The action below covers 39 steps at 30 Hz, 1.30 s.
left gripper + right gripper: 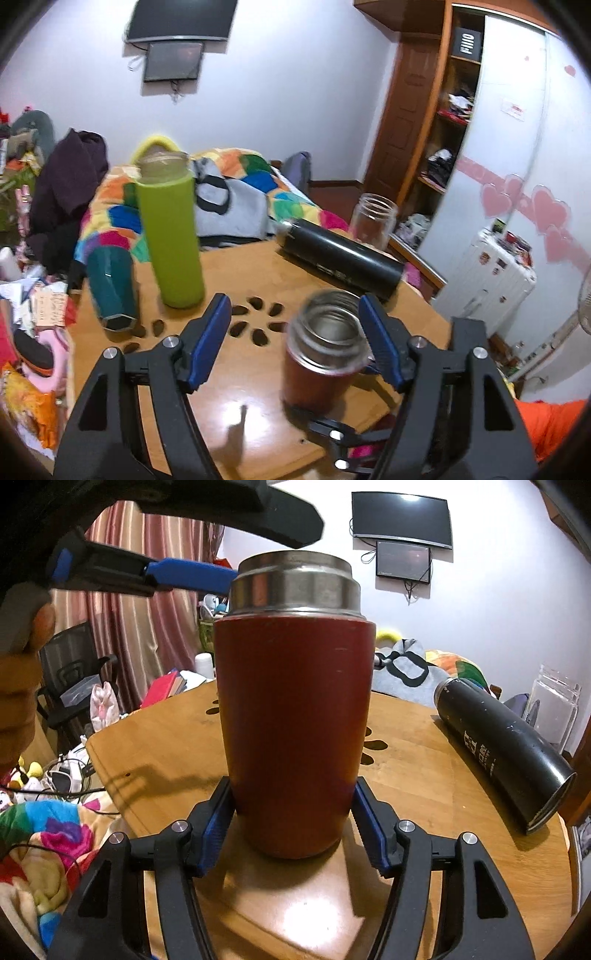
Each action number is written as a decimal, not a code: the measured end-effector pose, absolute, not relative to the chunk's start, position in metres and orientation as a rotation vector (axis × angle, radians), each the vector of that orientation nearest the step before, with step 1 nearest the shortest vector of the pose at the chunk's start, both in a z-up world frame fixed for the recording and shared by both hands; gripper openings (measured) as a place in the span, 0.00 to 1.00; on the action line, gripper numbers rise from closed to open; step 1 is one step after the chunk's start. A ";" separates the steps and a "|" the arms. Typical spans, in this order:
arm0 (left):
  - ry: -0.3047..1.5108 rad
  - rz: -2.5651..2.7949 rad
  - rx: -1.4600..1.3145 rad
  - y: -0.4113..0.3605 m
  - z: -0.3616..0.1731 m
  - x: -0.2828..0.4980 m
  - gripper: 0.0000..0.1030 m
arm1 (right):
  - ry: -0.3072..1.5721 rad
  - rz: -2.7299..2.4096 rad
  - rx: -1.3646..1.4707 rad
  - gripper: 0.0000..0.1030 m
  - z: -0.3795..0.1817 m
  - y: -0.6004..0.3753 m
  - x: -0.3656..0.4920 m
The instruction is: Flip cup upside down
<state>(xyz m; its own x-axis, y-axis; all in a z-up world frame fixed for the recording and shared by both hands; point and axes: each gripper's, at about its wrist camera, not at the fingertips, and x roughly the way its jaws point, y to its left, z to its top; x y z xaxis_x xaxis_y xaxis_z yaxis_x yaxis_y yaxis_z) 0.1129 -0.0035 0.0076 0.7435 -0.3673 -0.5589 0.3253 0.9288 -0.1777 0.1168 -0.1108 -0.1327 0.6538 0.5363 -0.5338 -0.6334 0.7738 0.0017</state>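
Note:
A dark red cup [295, 731] with a steel rim stands upright, mouth up, on the wooden table [424, 782]. My right gripper [291, 823] has its blue pads on both sides of the cup's lower body, gripping it. In the left wrist view the same cup [321, 354] stands below my left gripper [295, 317], which is open, its right pad next to the cup's steel rim. The left gripper's blue finger [192, 574] also shows in the right wrist view beside the rim. Part of the right gripper [340, 435] shows under the cup.
On the table stand a green bottle [171, 229], an upside-down teal cup [110, 291] and a glass jar [373, 221]; a black flask [340, 258] lies on its side. A bed with a colourful quilt [258, 173] is behind. Clutter lies left of the table.

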 end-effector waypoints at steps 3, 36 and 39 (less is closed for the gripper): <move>0.590 -0.353 -0.115 0.013 0.014 0.116 0.69 | 0.550 0.666 -0.197 0.57 -0.132 -0.112 0.115; 0.618 -0.397 -0.035 0.025 -0.028 0.134 0.51 | 0.632 0.691 -0.373 0.57 -0.113 -0.134 0.112; 0.662 -0.410 -0.041 0.025 -0.035 0.139 0.51 | 0.626 0.692 -0.370 0.57 -0.114 -0.135 0.110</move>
<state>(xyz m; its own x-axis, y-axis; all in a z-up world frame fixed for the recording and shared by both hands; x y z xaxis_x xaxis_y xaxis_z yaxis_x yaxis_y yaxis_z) 0.1390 0.0245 -0.0351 0.7117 -0.3829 -0.5890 0.3569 0.9192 -0.1663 0.1105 -0.1350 -0.1135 0.5997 0.4754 -0.6437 -0.6882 0.7169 -0.1117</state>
